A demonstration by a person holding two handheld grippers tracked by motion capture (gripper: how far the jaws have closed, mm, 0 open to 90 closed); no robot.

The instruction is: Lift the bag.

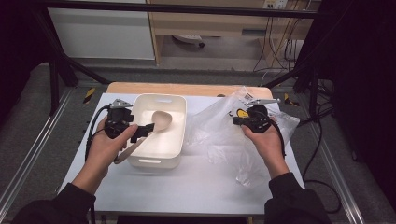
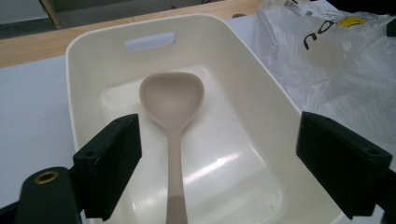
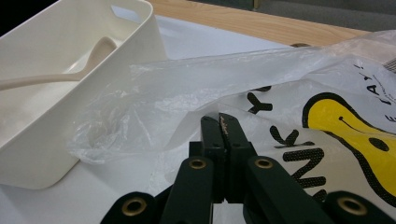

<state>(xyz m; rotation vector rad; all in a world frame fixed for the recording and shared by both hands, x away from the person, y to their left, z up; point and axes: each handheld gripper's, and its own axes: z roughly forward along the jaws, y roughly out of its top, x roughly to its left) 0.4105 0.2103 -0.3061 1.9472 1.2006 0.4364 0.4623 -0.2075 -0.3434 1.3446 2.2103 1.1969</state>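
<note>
White sheeting covers the table (image 1: 196, 186) in the high view, with a strip of bare wood along its far edge and grey floor and cables beyond. Centre-left in that frame sits a cream tub (image 1: 180, 140) with a beige ladle (image 1: 159, 122) inside, its handle sticking out over the near-left rim. The left gripper (image 1: 144, 130) hangs over that rim, and from above its jaws seem to overlap the handle.

From the left gripper view the matter is clearer: the left gripper (image 2: 233, 163) has its jaws spread wide, one at lower left and one at lower right, and the ladle (image 2: 172, 100) lies between them, touched by neither. Its bowl points to the far wall of the tub (image 2: 261, 79), below the slot handle.

At right of the high view the right gripper (image 1: 240, 120) rests on a crumpled clear plastic bag (image 1: 219, 140). Its own camera gives the detail (lost from above): the right gripper (image 3: 223, 122) has its jaws pressed together, pinching a fold of the plastic bag (image 3: 187, 88), which carries black lettering and a yellow figure. The tub (image 3: 70, 112) and ladle (image 3: 93, 51) lie at upper left there.
</note>
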